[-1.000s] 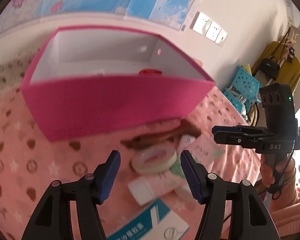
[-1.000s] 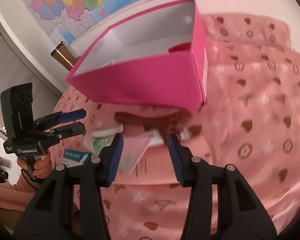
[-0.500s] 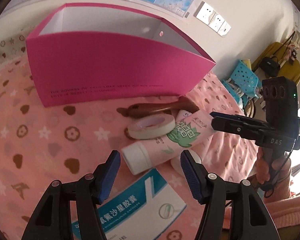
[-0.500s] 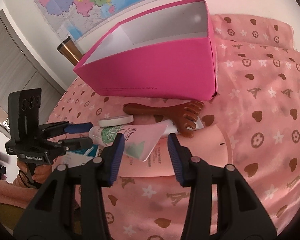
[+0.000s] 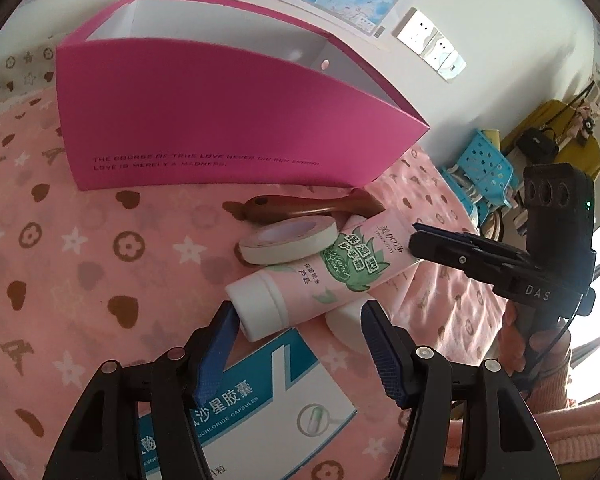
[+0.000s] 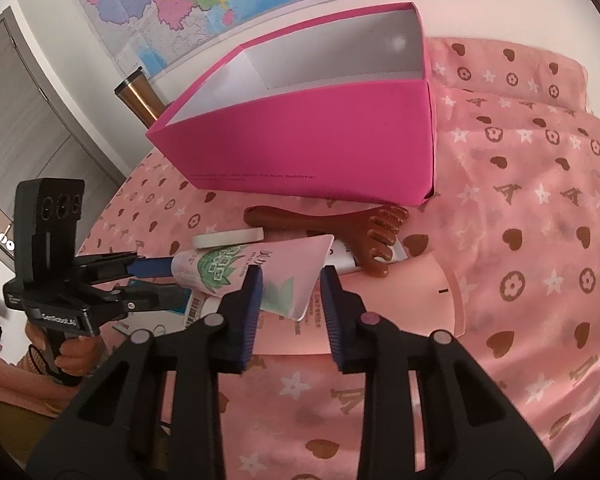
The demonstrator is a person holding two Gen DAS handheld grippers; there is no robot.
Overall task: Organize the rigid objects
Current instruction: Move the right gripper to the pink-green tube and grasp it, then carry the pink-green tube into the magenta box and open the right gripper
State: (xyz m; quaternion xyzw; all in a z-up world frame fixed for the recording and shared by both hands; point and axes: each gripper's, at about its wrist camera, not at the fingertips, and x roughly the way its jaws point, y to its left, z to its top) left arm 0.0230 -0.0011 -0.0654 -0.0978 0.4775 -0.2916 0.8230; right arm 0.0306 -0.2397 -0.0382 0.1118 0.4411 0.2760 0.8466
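Note:
A pink hand-cream tube [image 5: 332, 276] with a white cap lies on the pink cloth; it also shows in the right wrist view [image 6: 268, 272]. My left gripper [image 5: 298, 330] is open, its fingers on either side of the cap end. My right gripper [image 6: 290, 296] is open around the tube's flat tail end. A white tape roll [image 5: 288, 240] and a brown wooden massager [image 6: 340, 224] lie just behind the tube. The open pink box [image 5: 220, 128] stands behind them.
A blue-and-white medicine box [image 5: 260, 412] lies under my left gripper. A pink flat package [image 6: 400, 304] lies under the tube. A metal tumbler [image 6: 138, 98] stands left of the box. The wall is close behind the box.
Both grippers have moved down and in toward the tube. The left fingers now flank the cap and the right fingers flank the tail. The objects have not moved.

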